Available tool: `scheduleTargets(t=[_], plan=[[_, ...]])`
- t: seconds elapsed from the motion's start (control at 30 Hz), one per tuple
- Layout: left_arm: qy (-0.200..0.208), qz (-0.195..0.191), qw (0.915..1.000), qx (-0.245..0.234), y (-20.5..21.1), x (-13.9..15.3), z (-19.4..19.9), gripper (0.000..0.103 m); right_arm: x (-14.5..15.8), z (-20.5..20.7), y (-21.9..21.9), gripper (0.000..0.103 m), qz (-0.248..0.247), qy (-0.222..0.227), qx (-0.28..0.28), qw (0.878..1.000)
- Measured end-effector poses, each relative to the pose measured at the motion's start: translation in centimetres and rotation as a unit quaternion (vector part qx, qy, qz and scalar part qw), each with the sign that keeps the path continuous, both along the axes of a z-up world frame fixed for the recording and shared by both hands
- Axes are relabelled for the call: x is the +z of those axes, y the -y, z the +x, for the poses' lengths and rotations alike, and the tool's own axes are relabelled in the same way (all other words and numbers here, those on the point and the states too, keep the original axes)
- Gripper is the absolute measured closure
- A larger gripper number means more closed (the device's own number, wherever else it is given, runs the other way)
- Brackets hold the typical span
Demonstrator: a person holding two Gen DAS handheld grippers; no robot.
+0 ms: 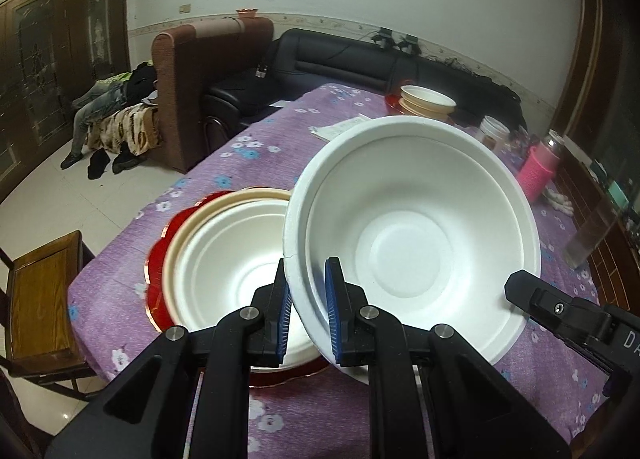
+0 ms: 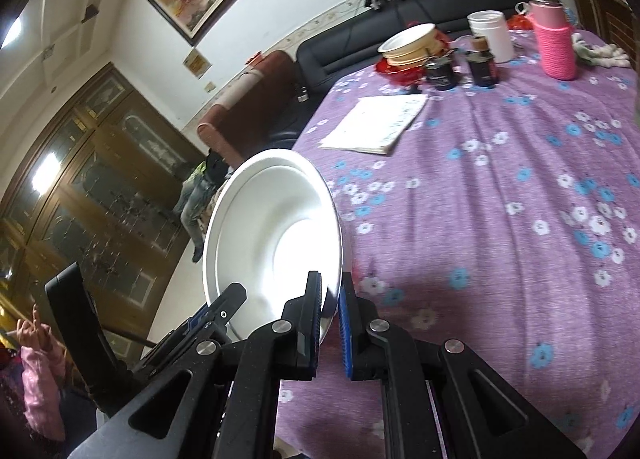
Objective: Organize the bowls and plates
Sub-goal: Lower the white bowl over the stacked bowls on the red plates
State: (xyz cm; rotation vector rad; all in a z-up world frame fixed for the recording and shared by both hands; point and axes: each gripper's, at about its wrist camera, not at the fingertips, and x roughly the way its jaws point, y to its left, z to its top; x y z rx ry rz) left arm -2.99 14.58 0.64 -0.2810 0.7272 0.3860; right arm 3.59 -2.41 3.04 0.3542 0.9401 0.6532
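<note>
My left gripper is shut on the near rim of a white bowl, holding it tilted above the purple flowered tablecloth. My right gripper is shut on the opposite rim of the same white bowl; its finger shows in the left wrist view. Just left of the held bowl, another white bowl sits in a cream plate on a red plate. A second stack of cream bowls and plates on a red plate stands at the table's far end, also in the right wrist view.
Papers lie mid-table. Two dark jars, a white jar and a pink-sleeved bottle stand at the far end. A wooden chair is at the table's left. Sofas lie beyond. A person sits at lower left.
</note>
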Motion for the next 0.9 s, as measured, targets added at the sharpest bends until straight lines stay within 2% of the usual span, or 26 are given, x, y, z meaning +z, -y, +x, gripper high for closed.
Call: scheduleTargets(t=[0.5,0.9], plan=[[-0.003,0.002,0.9984,0.057,-3.7,-0.4,-1.9,0.089,-0.5,-0.5,-5.5,0.095,-0.001,-0.002,0.054,0.999],[-0.011,0.002,0.9969,0.078,-5.3,-1.2,-2.3,0.089,-1.4,-0.4,-8.0,0.095,-0.010,-0.010,0.071,0.997]])
